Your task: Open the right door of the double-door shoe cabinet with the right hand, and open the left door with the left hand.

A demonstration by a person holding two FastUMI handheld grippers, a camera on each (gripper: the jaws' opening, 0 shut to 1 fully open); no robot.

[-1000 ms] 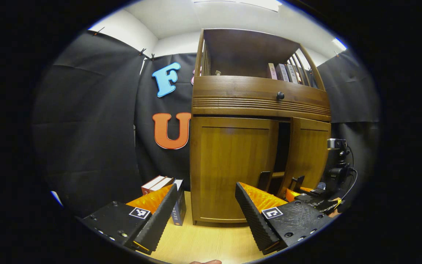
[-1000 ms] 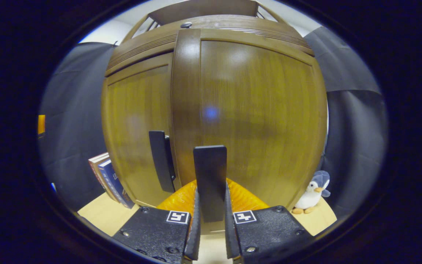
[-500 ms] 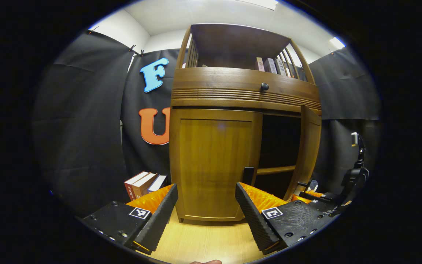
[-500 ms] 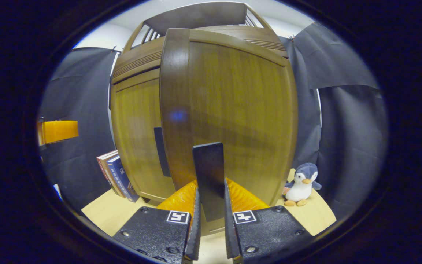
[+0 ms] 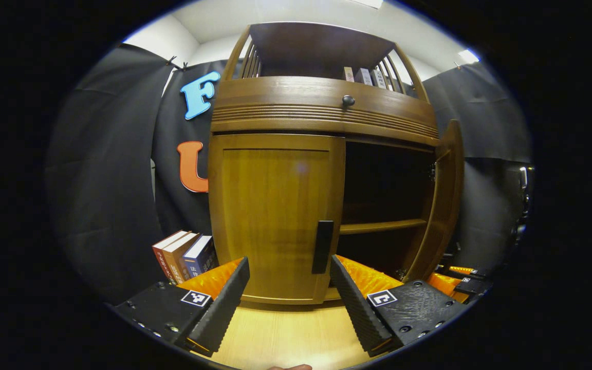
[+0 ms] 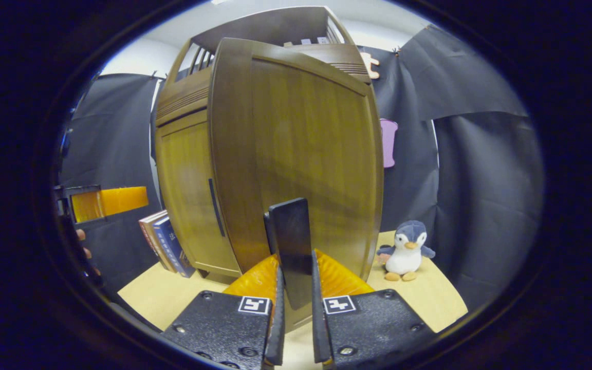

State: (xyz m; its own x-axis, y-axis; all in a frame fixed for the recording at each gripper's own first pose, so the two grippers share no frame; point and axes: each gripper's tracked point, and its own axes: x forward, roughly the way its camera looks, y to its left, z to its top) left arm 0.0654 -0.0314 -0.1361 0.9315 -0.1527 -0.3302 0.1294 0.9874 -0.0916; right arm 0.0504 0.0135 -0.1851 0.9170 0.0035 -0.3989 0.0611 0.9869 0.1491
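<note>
where the wooden table (image 5: 285, 339) meets the black cloth wall, we see the shoe cabinet (image 5: 321, 103) standing upright, a tall piece in warm brown wood with a ribbed band under its top drawer, a small dark knob (image 5: 348, 100) on that drawer, and a railed shelf on top holding a few books. its right door (image 6: 301, 149) is swung well out from the front, so in the left gripper view we look into a dark inside with one shelf board (image 5: 382, 226) across it. its left door (image 5: 275, 216) lies flat and closed against the frame, with a plain sunken panel and a dark upright handle (image 5: 322, 246) near its inner edge.

we hold the right gripper (image 6: 296, 329) with its jaws pressed on the right door's handle (image 6: 292, 246), a flat dark bar standing upright between both fingers. in the left gripper view that gripper shows low at the right edge, beside the opened door.

our left gripper (image 5: 290, 303) has its jaws spread wide with nothing between them, close in front of the left door, the handle just above and between the two fingers.

a row of books (image 5: 185, 254) leans on the table just left of the cabinet. a small toy penguin (image 6: 405, 250) sits on the table to the cabinet's right, near the cloth.
</note>
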